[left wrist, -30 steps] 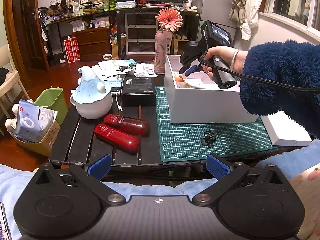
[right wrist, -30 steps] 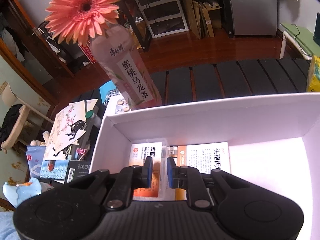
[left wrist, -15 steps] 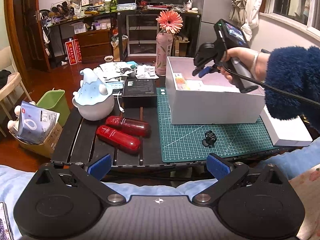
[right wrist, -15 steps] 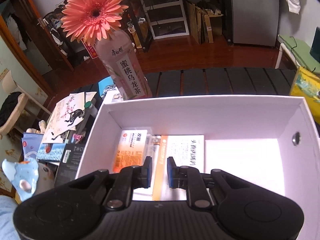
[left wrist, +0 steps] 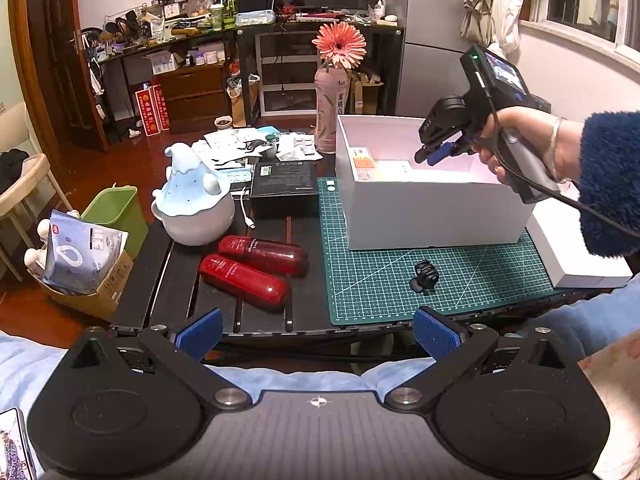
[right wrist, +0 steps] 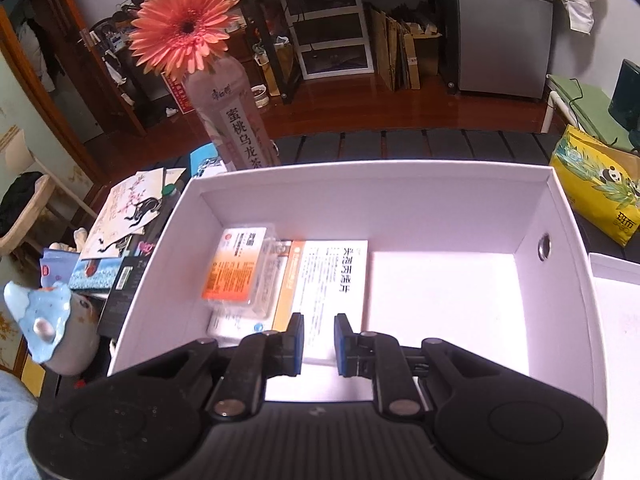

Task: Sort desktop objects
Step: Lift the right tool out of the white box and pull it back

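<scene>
An open white box (left wrist: 432, 216) stands on the green cutting mat (left wrist: 380, 292). An orange-and-white medicine pack (right wrist: 236, 268) and a flat white medicine box (right wrist: 336, 276) lie in its left half. My right gripper (right wrist: 318, 344) hovers over the box's near side, its jaws a narrow gap apart with nothing between them. From the left wrist view, the right gripper (left wrist: 434, 156) hangs above the box in a hand. My left gripper (left wrist: 318, 334) stays wide open and empty at the table's near edge. Two red tubes (left wrist: 248, 268) and a black clip (left wrist: 426, 276) lie in front of it.
A blue-and-white ceramic pot (left wrist: 196, 204) and a black carton (left wrist: 284, 184) sit at the left. A pink bottle with a flower (left wrist: 332, 120) stands behind the box, beside papers (left wrist: 240, 148). The white lid (left wrist: 576, 252) lies at the right. A yellow bag (right wrist: 596, 188) sits beyond the box.
My right gripper has drawn back and to the right over the box, so more of its inside shows. Its jaw gap is unchanged. The left gripper has held still.
</scene>
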`<state>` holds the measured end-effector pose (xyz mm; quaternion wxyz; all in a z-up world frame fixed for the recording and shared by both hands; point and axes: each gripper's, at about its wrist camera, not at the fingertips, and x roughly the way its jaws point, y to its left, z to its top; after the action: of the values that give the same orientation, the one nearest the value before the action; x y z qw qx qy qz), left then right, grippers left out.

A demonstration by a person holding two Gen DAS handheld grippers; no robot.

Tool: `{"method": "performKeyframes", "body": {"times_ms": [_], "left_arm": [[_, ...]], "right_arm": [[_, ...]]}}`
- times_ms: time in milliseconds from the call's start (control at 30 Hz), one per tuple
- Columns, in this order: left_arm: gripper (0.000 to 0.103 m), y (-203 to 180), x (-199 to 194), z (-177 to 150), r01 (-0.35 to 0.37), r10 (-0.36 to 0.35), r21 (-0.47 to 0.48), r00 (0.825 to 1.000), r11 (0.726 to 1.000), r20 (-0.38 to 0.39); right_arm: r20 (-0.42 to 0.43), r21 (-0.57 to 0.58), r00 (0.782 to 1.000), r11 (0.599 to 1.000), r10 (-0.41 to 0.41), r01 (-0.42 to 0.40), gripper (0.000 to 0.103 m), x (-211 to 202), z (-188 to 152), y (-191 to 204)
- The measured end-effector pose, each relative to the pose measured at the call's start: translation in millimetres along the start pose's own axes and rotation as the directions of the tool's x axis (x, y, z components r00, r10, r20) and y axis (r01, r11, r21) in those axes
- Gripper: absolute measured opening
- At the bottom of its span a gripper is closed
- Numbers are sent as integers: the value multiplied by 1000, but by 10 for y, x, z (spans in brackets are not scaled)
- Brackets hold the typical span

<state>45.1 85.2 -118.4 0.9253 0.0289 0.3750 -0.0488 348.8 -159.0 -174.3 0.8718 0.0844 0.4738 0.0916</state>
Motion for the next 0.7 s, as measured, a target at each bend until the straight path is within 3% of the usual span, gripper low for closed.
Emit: {"method": "performKeyframes", "body": {"times_ms": [700], "left_arm": [[103,-28,-53,-19,-26,26,20,1000,999,18]], "right_arm": [[31,-6,999,1000,8,-8,15,-330,-346,-66]]}}
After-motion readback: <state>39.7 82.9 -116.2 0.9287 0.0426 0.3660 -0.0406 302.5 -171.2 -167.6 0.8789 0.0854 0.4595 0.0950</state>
